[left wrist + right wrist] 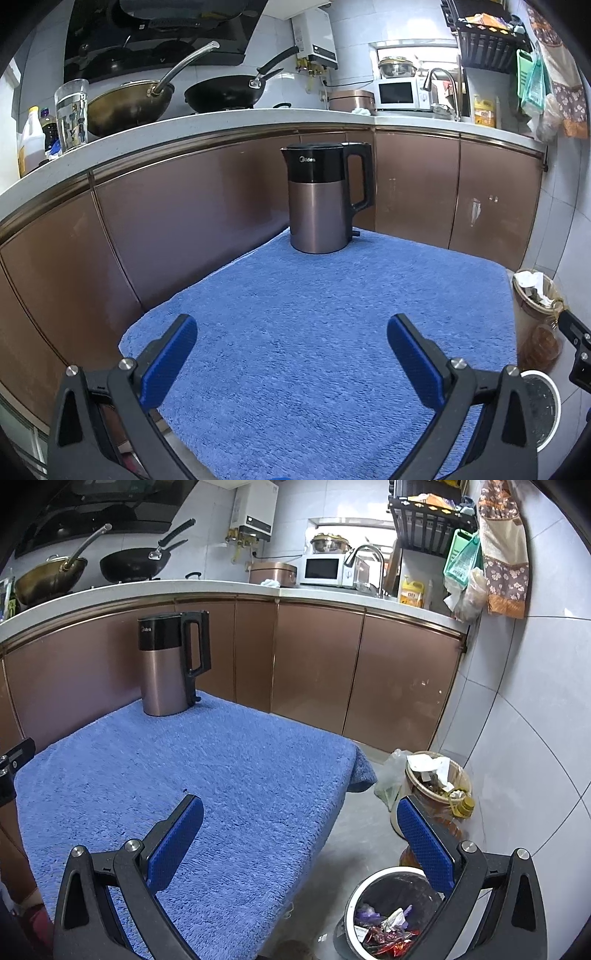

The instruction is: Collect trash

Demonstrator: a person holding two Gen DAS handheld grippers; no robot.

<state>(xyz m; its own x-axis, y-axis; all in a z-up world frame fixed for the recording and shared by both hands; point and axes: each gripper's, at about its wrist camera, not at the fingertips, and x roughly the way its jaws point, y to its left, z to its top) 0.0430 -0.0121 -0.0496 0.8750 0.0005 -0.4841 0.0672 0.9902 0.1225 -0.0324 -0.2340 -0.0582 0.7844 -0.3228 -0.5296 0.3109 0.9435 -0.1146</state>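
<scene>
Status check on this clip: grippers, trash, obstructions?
Left gripper open, empty. Right gripper open, empty. Trash sits in white bin. Only kettle on blue towel.

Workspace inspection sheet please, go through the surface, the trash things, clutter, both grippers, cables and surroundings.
Surface: blue towel over the table, no trash on it.
Job's things: white bin on the floor beside the table, wrappers inside; tan basket behind it, full of paper.
Clutter: kettle upright at the towel's far edge.
Grippers: left gripper open, empty; right gripper open, empty, part over the bin.
Cables: nothing seen.
Surroundings: brown cabinets, two woks, microwave, faucet.
</scene>
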